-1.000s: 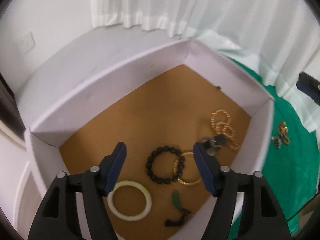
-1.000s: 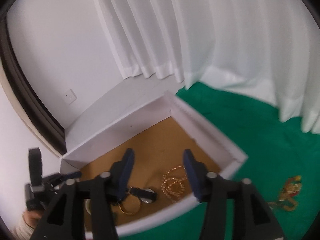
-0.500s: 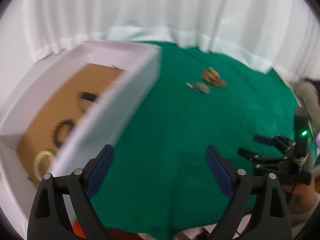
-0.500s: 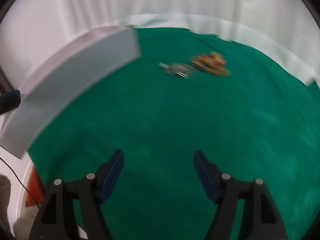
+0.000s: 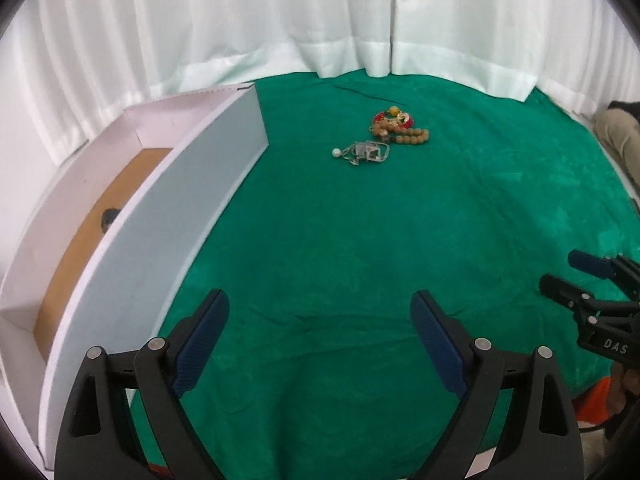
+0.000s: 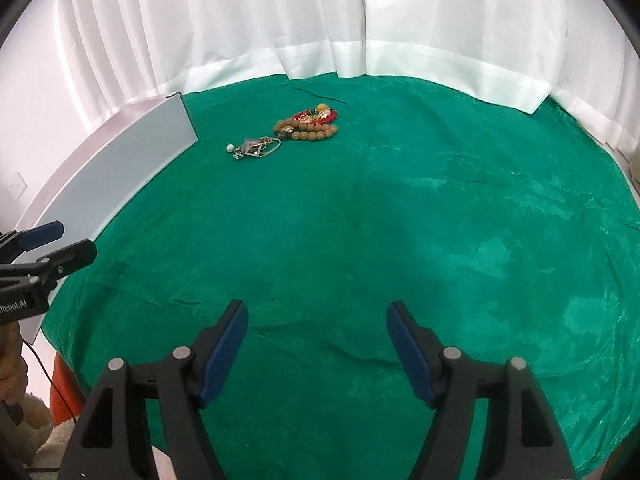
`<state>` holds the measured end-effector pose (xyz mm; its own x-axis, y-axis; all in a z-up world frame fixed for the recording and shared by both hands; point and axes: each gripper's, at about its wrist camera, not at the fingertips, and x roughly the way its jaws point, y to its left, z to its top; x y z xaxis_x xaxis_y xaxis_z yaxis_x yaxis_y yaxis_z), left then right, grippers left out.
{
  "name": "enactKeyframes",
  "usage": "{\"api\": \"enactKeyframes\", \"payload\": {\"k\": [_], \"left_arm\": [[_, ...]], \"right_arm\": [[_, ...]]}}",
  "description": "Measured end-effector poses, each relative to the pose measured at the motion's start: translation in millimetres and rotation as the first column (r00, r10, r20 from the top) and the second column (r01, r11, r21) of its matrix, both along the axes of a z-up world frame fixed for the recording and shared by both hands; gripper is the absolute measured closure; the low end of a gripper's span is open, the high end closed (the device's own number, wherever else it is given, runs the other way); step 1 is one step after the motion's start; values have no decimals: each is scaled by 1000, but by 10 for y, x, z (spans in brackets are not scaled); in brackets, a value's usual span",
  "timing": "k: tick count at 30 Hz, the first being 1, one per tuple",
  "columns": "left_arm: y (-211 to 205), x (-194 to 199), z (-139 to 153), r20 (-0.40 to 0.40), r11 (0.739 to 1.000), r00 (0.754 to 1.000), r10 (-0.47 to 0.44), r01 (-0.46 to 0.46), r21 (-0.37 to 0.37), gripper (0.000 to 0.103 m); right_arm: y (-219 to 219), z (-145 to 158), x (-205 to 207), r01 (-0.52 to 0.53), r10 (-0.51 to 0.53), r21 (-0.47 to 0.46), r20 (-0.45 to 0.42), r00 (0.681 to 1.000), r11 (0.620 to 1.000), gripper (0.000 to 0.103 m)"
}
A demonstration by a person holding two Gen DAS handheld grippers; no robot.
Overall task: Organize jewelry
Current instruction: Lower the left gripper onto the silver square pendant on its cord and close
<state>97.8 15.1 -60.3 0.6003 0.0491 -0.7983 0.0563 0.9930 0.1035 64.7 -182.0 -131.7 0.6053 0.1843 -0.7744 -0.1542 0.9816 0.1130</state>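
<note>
A tan bead bracelet with red and gold pieces (image 5: 398,127) (image 6: 310,125) lies far off on the green cloth. A silver necklace with a pearl (image 5: 362,151) (image 6: 253,147) lies just left of it. A white box with a brown floor (image 5: 168,208) (image 6: 108,184) stands at the left; a dark piece (image 5: 110,216) shows inside. My left gripper (image 5: 320,336) is open and empty, low over the cloth beside the box. My right gripper (image 6: 318,344) is open and empty over the cloth's near part. Each gripper shows at the edge of the other's view.
White curtains (image 5: 280,20) hang behind the table. The green cloth (image 5: 360,240) covers the table to its near edge. A person's leg (image 5: 618,128) shows at the far right. A wall socket (image 6: 17,186) is at the left.
Both grippers pulled back from over the box and swung right, now facing the green cloth and the loose jewelry. The left gripper's jaws stand wider apart than a second ago.
</note>
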Motion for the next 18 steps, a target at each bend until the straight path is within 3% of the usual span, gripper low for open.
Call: {"api": "enactKeyframes", "payload": {"k": [6, 18], "left_arm": [[-15, 25, -33, 2, 1000, 1000, 2, -2, 26, 10], [54, 57, -308, -85, 999, 996, 22, -25, -32, 10]], "right_arm": [[186, -42, 34, -35, 35, 4, -17, 999, 999, 30], [277, -31, -99, -55, 56, -41, 19, 998, 998, 30]]}}
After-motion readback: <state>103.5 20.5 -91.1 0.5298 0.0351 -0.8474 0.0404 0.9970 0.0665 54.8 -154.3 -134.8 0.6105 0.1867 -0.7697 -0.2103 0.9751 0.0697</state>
